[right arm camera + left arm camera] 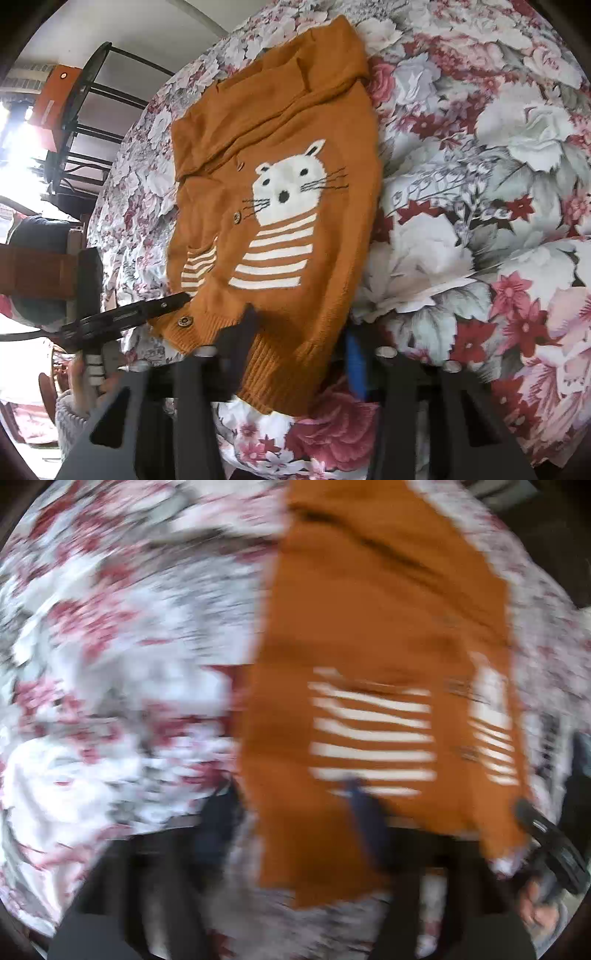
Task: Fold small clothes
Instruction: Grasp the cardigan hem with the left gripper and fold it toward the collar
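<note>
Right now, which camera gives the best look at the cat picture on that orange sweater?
The right wrist view: the cat design on the orange sweater appears whole and sharp, with face, whiskers and striped body. The left wrist view is motion-blurred and shows only the white stripes; the face cannot be made out.

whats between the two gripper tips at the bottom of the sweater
In the right wrist view, only the orange sweater's ribbed hem, with one button, spans between the left gripper and the right gripper.
</note>
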`<state>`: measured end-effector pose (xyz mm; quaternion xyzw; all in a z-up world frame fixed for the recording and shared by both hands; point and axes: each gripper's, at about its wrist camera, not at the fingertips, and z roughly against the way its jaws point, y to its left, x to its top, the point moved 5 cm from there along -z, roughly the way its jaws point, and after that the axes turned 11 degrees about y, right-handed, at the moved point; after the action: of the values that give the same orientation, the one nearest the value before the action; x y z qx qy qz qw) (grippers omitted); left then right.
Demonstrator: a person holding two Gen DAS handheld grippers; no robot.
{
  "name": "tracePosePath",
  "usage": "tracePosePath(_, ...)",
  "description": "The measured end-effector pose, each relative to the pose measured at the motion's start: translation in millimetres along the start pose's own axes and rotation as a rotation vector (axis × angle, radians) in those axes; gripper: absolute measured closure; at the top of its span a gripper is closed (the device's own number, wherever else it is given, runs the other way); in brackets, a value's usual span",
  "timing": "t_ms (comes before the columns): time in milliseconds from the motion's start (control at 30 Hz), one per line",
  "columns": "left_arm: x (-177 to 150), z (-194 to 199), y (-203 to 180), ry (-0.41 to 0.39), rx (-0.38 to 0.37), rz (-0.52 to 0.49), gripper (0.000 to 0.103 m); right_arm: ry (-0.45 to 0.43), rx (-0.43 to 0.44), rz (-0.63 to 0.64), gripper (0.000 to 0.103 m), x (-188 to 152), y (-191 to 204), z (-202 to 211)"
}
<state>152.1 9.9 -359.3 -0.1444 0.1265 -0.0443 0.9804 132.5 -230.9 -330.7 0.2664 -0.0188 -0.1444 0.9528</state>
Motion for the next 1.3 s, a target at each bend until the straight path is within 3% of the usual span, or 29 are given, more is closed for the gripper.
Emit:
tracePosePath(33, -2, 5, -7, -0.017, -0.015, -0.024, 0.086, -0.005, 0.009, 0.001, 0.086, 0, 0, 2)
tracePosePath(67, -4, 10, -18, -0.029, -0.047, -0.066, 0.093, -0.014, 0.026, -0.001, 0.089, 0, 0, 5)
tracePosePath(167, -4, 20, -32, -0.082, -0.021, -0.117, 0.094, -0.047, 0.072, -0.008, 0.093, 4, 1, 17)
tracePosePath(433, 18, 70, -30, -0.251, -0.148, -0.067, 0.094, -0.127, 0.155, -0.02, 0.095, 24, 9, 45)
tracePosePath(767, 52, 105, -45, -0.321, -0.147, -0.091, 0.095, -0.183, 0.186, -0.024, 0.095, 66, 32, 57)
tracePosePath(1300, 131, 125, -68, -0.38, -0.117, -0.089, 0.095, -0.207, 0.235, -0.114, 0.095, 155, 18, 49)
